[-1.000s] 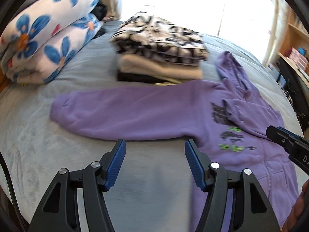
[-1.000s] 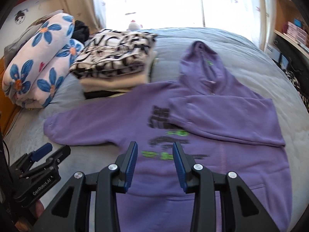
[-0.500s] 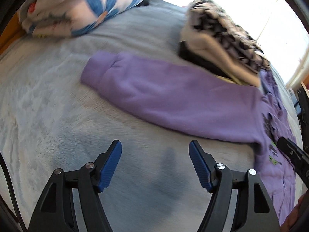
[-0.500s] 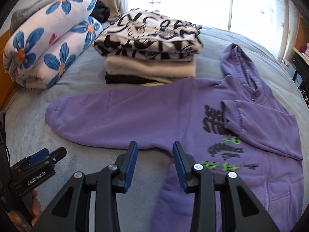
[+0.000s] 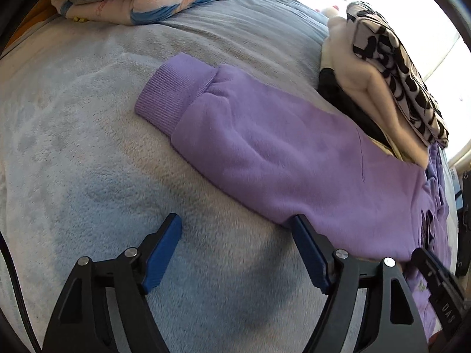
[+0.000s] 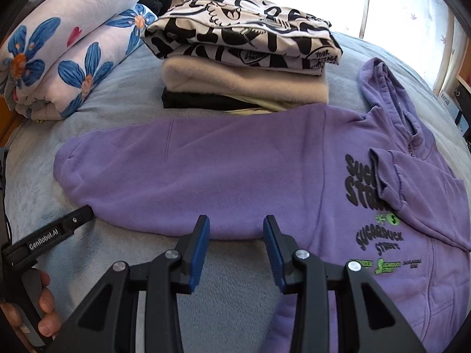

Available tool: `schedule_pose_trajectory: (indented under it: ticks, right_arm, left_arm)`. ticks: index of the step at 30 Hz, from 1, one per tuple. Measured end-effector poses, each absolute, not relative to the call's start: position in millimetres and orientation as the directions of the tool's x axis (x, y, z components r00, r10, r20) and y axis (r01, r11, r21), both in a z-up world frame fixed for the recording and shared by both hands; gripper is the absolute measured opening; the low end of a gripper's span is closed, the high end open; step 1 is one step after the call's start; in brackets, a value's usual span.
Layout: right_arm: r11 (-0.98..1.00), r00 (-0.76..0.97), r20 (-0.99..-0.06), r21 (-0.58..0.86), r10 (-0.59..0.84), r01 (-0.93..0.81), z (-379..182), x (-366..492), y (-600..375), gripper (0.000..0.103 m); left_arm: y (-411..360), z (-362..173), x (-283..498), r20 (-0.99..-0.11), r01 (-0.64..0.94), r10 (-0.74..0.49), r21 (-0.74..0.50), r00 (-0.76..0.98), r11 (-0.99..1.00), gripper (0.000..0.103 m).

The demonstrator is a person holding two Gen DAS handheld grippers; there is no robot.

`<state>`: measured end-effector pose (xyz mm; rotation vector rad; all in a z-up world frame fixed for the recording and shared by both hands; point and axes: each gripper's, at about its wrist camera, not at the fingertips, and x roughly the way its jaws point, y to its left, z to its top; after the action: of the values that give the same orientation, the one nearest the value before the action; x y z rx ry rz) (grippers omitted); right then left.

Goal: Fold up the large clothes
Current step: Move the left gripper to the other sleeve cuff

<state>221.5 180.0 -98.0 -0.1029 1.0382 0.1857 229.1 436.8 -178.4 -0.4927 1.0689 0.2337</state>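
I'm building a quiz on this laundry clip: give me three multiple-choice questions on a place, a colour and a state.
1. Where does the pile of folded clothes sit?
A. behind the hoodie's stretched sleeve
B. on top of the hood
C. on the floor

2. What colour is the hoodie?
A. grey
B. purple
C. red

3. How is the right gripper?
A. shut on the sleeve
B. open, holding nothing
C. shut on the flowered bedding

Answers: 1 A, the pile lies just past the long sleeve on the bed. 2 B, purple all over. 3 B, there is a clear gap between its blue pads.
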Motion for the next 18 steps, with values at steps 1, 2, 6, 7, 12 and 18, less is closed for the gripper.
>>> schedule_pose_trajectory:
  ticks: [1,2,6,7,12,18]
  right_arm:
    - [0.979,0.491,-0.865,0.006,0.107,-0.203,-100,223,179,0.038]
    - [0.979,0.487,-0.867,0.011,0.11,-0.202,-102,225,178,0.038]
    - [0.981,0.478,-0.868,0.05,0.136,-0.188,-107,233,168,0.038]
    - [0.981,0.477,-0.867,0.062,0.144,-0.184,-107,234,166,0.038]
    - [0.977,0.481,-0.858,0.098,0.179,-0.188,-106,237,152,0.038]
    - [0.974,0.481,-0.852,0.136,0.208,-0.18,-110,239,132,0.038]
  left_arm:
    - [437,-179,230,-0.881,-0.419,-0.05,-0.273,0.47,0.866,0.078]
    - [437,-180,232,-0.88,-0.424,-0.048,-0.276,0.473,0.862,0.078]
    - [447,-180,235,-0.865,-0.446,-0.064,-0.319,0.498,0.836,0.078]
    - [452,-180,234,-0.854,-0.452,-0.081,-0.351,0.515,0.82,0.078]
    - [478,-185,229,-0.793,-0.479,-0.162,-0.501,0.587,0.72,0.078]
    - [484,-185,238,-0.782,-0.508,-0.141,-0.518,0.607,0.689,0.078]
